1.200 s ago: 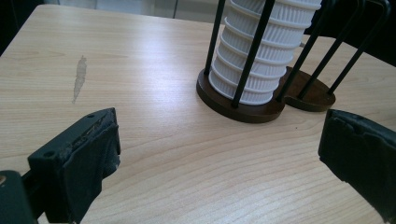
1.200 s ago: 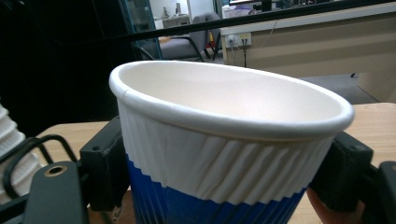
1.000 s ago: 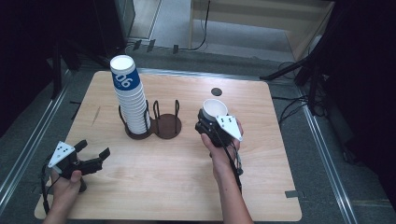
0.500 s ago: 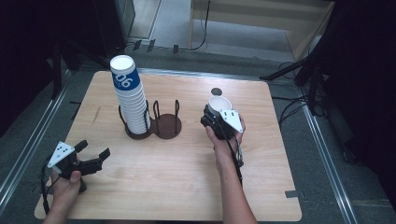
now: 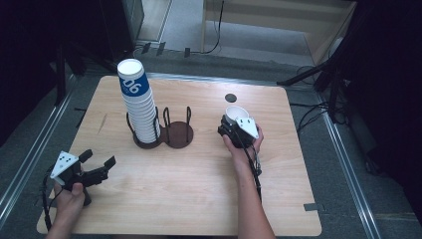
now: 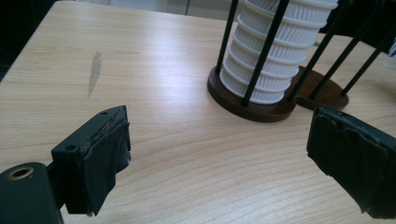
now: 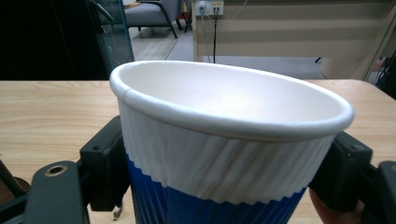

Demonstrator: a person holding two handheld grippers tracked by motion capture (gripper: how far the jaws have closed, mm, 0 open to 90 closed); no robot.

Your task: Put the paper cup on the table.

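Right claw is gripping a single paper cup, white at the top with a blue lower band; in the right gripper view both black jaws are pressing on the cup's ribbed wall, one on each side. Cup is standing upright, mouth up, and is sitting in the right half of the wooden counter, well apart from the holder. Whether its base is touching the counter, cannot tell. A small dark round spot is lying on the counter just beyond the cup.

Left claw is resting low at the near left corner of the counter, pointing toward the middle. Its jaws have just been closing in a little, yet are standing wide, with nothing between the pads; bare wood is showing in the gap.

Dark brown two-ring cup holder with thin black upright rods is standing left of centre. Its left ring is carrying a tall stack of upside-down paper cups, the topmost showing a blue band with white print. Its right ring is holding no cups. In the left gripper view the stack's ribbed white walls are rising between the rods, beyond the open jaws. A faint grey smear is marking the wood to the left.
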